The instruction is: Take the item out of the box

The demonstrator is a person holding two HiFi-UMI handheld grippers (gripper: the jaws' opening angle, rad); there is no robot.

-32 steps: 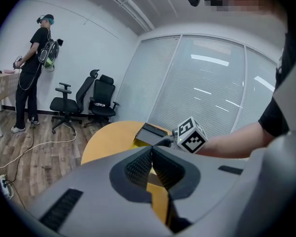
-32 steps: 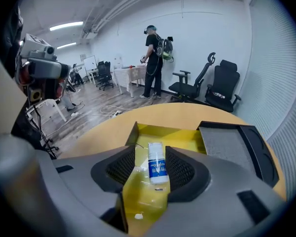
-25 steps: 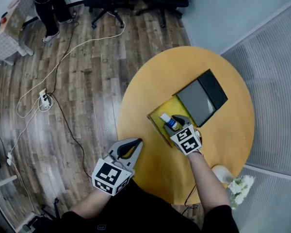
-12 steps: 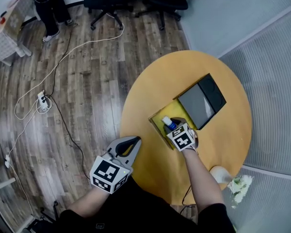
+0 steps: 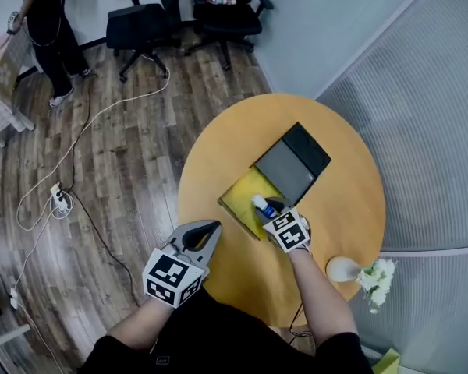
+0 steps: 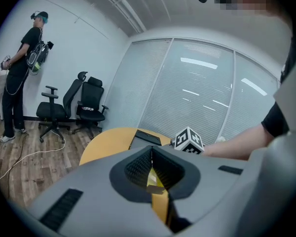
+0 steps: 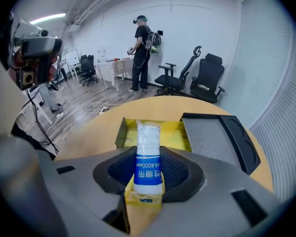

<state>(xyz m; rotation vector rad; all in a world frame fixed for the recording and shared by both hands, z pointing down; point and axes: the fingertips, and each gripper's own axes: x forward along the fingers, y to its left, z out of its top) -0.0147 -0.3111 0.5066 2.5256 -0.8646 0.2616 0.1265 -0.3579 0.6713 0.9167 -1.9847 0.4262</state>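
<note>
On the round yellow table [image 5: 218, 154] lies an open box with a yellow inside [image 5: 242, 193] and a dark lid [image 5: 292, 162] folded back. A white roll with a blue label [image 5: 262, 206] sticks up out of the box. My right gripper [image 5: 271, 213] is at the box, its jaws closing around the roll [image 7: 148, 157]; both pads lie against its sides. The yellow box [image 7: 175, 135] and lid [image 7: 212, 137] show beyond it. My left gripper [image 5: 210, 228] hangs off the table's near left edge, shut and holding nothing [image 6: 152, 154].
A white vase with flowers [image 5: 351, 269] stands at the table's near right edge. Office chairs [image 5: 136, 22] and a standing person [image 5: 47, 22] are far back on the wood floor. Cables and a power strip [image 5: 58, 201] lie on the floor to the left.
The right gripper's jaws have closed in on the roll at the box. The head view has shifted, so everything sits a bit further left. The left gripper has kept its place.
</note>
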